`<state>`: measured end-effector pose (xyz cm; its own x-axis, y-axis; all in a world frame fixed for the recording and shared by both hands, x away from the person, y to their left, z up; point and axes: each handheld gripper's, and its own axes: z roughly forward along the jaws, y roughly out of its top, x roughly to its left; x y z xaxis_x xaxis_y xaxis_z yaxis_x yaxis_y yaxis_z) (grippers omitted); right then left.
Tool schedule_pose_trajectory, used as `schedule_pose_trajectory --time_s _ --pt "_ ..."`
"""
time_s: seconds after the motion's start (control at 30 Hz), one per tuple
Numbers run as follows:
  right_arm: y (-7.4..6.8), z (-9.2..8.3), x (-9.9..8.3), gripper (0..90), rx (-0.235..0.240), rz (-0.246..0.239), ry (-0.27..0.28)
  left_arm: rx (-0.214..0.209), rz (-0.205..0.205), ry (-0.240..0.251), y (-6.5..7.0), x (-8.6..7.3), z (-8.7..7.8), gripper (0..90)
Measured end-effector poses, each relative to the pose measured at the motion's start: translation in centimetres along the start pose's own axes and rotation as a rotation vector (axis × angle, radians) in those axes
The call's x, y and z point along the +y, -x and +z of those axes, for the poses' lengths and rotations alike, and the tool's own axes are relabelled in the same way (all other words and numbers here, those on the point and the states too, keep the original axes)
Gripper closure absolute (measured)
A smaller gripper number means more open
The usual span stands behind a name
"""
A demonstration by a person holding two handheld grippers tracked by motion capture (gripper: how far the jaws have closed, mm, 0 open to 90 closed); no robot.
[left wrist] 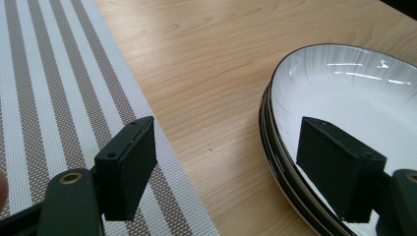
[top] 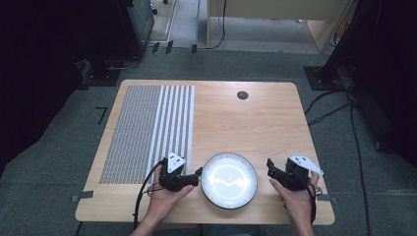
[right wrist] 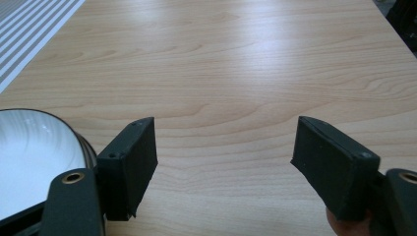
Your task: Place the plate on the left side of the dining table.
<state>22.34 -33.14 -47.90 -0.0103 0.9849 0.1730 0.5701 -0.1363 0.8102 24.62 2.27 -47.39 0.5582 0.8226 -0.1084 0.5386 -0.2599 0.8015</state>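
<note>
White plate point(top: 229, 180) lies between left gripper point(top: 198, 173) and right gripper point(top: 269, 166).

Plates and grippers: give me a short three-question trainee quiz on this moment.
1. True or false: the left gripper holds a plate.
2. What lies left of the plates: A) placemat B) cup C) towel?
3. How many plates are stacked, judged by the rims in the left gripper view?

Key:
1. False; both grippers, the right gripper included, are open with nothing between the jaws.
2. A, the striped placemat.
3. At least two.
</note>
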Motion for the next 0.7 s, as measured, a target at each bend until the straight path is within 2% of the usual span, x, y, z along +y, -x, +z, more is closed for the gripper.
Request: schedule_pose_trajectory --time_s 0.27,0.33,0.5,0.7 --pt "-1.4 -0.2 -0.2 28.4 0.037 -0.029 -0.004 -0.026 0.019 -0.005 1.0 -0.2 0.3 24.9" --pt "-1.8 -0.4 -0.2 28.4 0.036 -0.021 0.001 -0.034 0.045 -0.006 1.4 -0.4 0.3 30.5" --pt "-2.4 -1.0 -0.2 29.5 0.071 -0.014 0.022 -0.069 0.061 -0.023 1.9 -0.6 0.6 41.1" --pt "-3.2 -1.0 -0.7 40.6 0.085 -0.051 -0.003 -0.090 0.090 -0.030 2.5 -0.9 0.7 53.8"
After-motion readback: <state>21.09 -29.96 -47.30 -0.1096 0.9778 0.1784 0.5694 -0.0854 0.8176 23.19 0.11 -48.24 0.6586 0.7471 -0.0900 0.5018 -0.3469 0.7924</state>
